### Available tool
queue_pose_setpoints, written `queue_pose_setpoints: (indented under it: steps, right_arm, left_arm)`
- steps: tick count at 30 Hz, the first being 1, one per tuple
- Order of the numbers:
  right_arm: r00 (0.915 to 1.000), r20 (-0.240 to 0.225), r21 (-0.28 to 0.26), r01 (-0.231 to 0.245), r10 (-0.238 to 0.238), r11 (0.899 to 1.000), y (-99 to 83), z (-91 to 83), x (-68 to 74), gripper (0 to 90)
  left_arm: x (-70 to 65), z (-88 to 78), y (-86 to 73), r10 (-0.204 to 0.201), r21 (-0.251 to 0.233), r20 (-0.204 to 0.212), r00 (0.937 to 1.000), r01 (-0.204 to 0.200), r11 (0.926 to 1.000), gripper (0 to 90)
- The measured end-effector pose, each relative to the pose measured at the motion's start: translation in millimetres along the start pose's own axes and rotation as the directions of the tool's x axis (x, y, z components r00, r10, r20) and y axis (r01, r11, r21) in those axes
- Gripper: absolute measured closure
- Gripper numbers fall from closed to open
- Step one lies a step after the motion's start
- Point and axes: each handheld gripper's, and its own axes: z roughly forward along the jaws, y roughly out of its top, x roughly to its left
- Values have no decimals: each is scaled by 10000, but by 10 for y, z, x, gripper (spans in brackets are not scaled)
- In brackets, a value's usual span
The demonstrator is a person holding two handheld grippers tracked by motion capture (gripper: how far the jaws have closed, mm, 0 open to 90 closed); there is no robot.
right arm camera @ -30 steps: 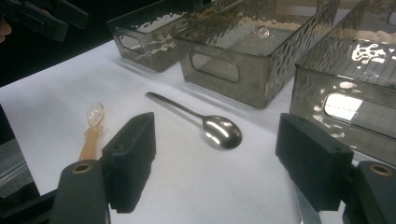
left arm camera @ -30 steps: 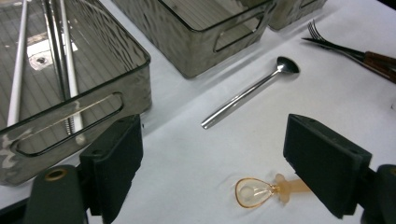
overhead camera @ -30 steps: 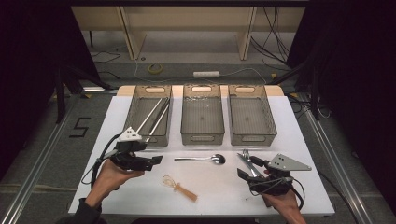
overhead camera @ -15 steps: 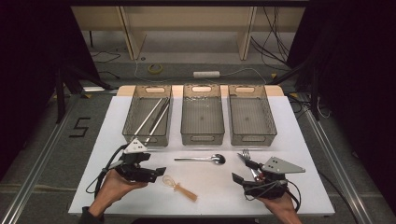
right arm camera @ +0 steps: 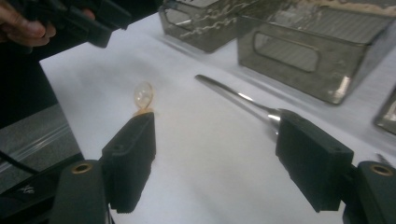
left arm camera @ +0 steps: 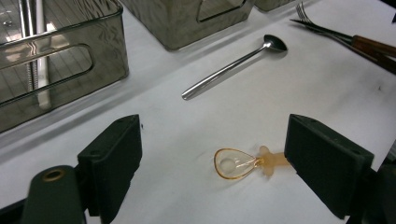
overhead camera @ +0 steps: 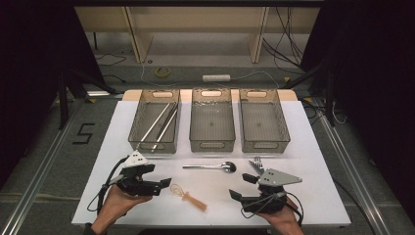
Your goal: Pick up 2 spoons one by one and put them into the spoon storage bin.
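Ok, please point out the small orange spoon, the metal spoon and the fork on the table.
orange spoon [left arm camera: 232, 164], left gripper view, on its clear bowl.
metal spoon [overhead camera: 210, 167], high view, on the middle of its handle.
fork [overhead camera: 256, 164], high view, on its tines.

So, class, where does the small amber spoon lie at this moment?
In the high view the amber spoon lies on the white table near the front edge, just right of the open left gripper and below the metal spoon.

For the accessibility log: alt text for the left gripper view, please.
The open left tool frames a small orange spoon on the white table. Beyond lie a metal spoon, a fork and grey bins.
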Motion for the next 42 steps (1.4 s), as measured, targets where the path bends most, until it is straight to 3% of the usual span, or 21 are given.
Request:
queue_pose_setpoints:
  steps: [7, 12, 16, 17, 19, 25, 28, 42]
  right_arm:
    - [9971, -651, 517, 423, -389, 9978, 49, 265, 224, 304]
    - [9936, -893, 898, 768, -688, 9930, 64, 436, 345, 326]
    - [9890, -1163, 1263, 1059, -913, 9863, 65, 594, 438, 357]
    - [9869, -1218, 1534, 1237, -1055, 9804, 55, 659, 476, 372]
    - [9865, -1208, 1618, 1297, -1108, 9783, 50, 692, 487, 379]
    - [9832, -1429, 2009, 1412, -1136, 9694, 31, 816, 517, 438]
    - [9800, -1505, 2457, 1645, -1300, 9553, -15, 917, 552, 486]
    - [9719, -1590, 2902, 2140, -1735, 9327, -67, 1056, 610, 622]
  left_arm:
    - [24, -70, -66, -500, -609, 9, 9987, 500, 9969, 185]
    - [12, -106, -95, -607, -812, -52, 9981, 600, 9949, 185]
    - [26, -117, -109, -639, -930, -154, 9978, 622, 9937, 184]
    - [38, -123, -111, -654, -915, -137, 9978, 639, 9938, 184]
    - [52, -129, -118, -815, -1020, -146, 9966, 796, 9916, 184]
    - [50, -140, -126, -733, -1045, -206, 9971, 708, 9920, 182]
    - [45, -137, -126, -751, -1040, -199, 9970, 727, 9919, 180]
    - [40, -127, -126, -697, -1037, -210, 9973, 672, 9923, 176]
